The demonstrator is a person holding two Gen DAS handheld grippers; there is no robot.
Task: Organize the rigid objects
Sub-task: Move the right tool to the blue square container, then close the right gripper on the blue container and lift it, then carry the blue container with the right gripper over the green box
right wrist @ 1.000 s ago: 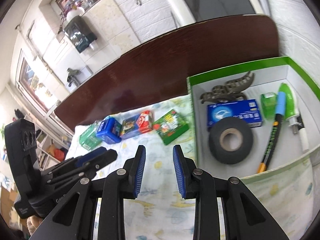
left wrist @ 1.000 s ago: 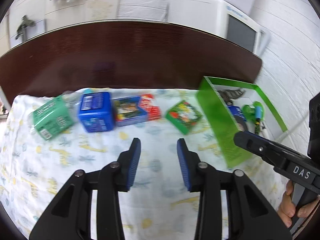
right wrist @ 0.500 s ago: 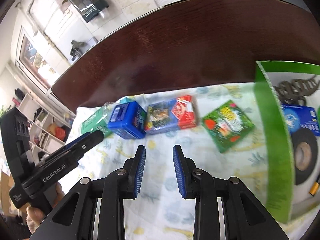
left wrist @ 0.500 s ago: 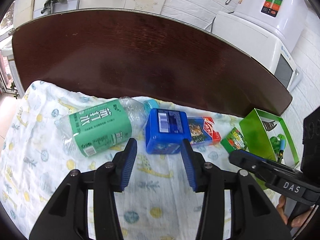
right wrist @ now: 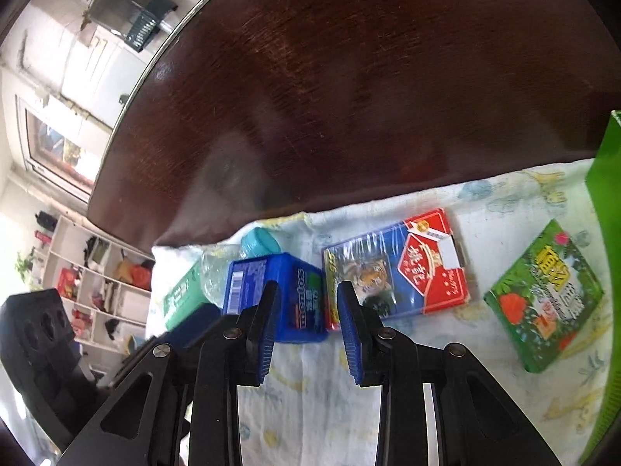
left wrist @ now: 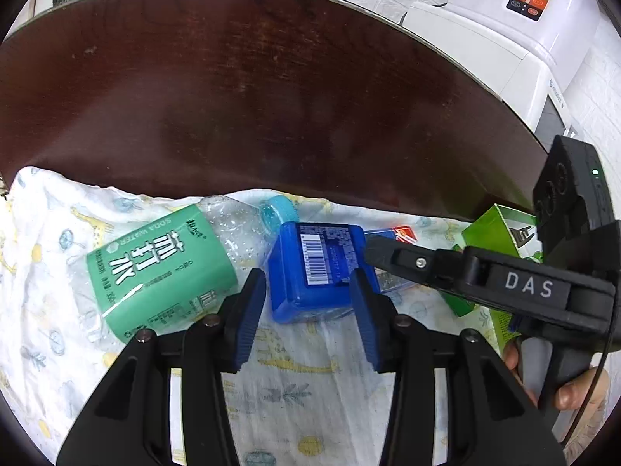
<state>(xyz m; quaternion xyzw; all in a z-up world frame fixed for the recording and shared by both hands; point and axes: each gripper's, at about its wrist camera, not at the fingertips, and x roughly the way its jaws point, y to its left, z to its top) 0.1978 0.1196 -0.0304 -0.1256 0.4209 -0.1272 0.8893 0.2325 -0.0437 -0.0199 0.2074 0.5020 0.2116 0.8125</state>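
Observation:
A blue mints box [left wrist: 314, 272] lies on the patterned cloth, barcode side up. My left gripper [left wrist: 308, 283] is open just short of it, a finger lined up with each side, neither touching. A crushed soda-water bottle [left wrist: 155, 272] with a green label lies left of the box. In the right wrist view my right gripper [right wrist: 306, 295] hovers empty over the seam between the blue box [right wrist: 248, 279] and a red-and-blue card pack [right wrist: 407, 272]. Its jaws are opening. Its finger [left wrist: 388, 252] crosses in front of the card pack in the left wrist view.
A small green carton [right wrist: 543, 299] lies right of the card pack. The green tray's wall [right wrist: 605, 194] stands at the right edge. Dark wooden table [right wrist: 349, 97] runs behind the cloth. A person's hand [left wrist: 574, 388] holds the right gripper's handle. White appliances [left wrist: 504, 39] stand at the back right.
Both grippers moved left and closer to the blue box. The green tray slid to the right edge of both views. The right jaws stand a little wider than before.

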